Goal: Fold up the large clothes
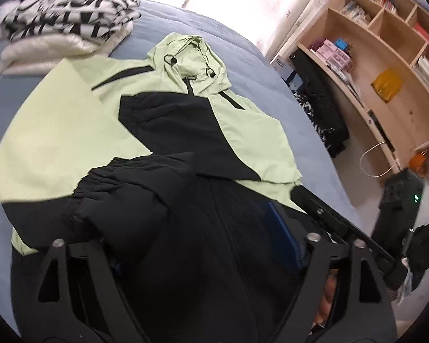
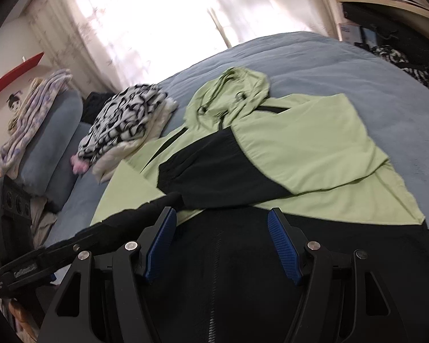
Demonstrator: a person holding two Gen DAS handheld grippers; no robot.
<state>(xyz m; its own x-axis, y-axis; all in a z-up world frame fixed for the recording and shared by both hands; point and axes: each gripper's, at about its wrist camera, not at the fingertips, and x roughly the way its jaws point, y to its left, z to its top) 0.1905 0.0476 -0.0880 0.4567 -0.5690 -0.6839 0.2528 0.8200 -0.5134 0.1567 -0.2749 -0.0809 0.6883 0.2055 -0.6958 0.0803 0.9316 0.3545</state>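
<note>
The bed [image 2: 343, 65] carries the jacket [image 2: 314, 148] flat, both sleeves crossed over the chest, its long axis running from the black hem at bottom centre of both views up to the hood [image 1: 186, 54] near the top. Both tools sit at the hem end. The right hand-held gripper [image 2: 221, 243] stands released above the hem with nothing between its pads, while the left hand-held gripper [image 1: 203, 245] is spread wide with the black cuff [image 1: 100, 188] draped loose across it, so I judge the hem-to-hood fold comes next.

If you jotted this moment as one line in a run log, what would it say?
item: light green and black hooded jacket, both sleeves folded in | on: blue-grey bed cover | left tool: open | right tool: open, empty
</note>
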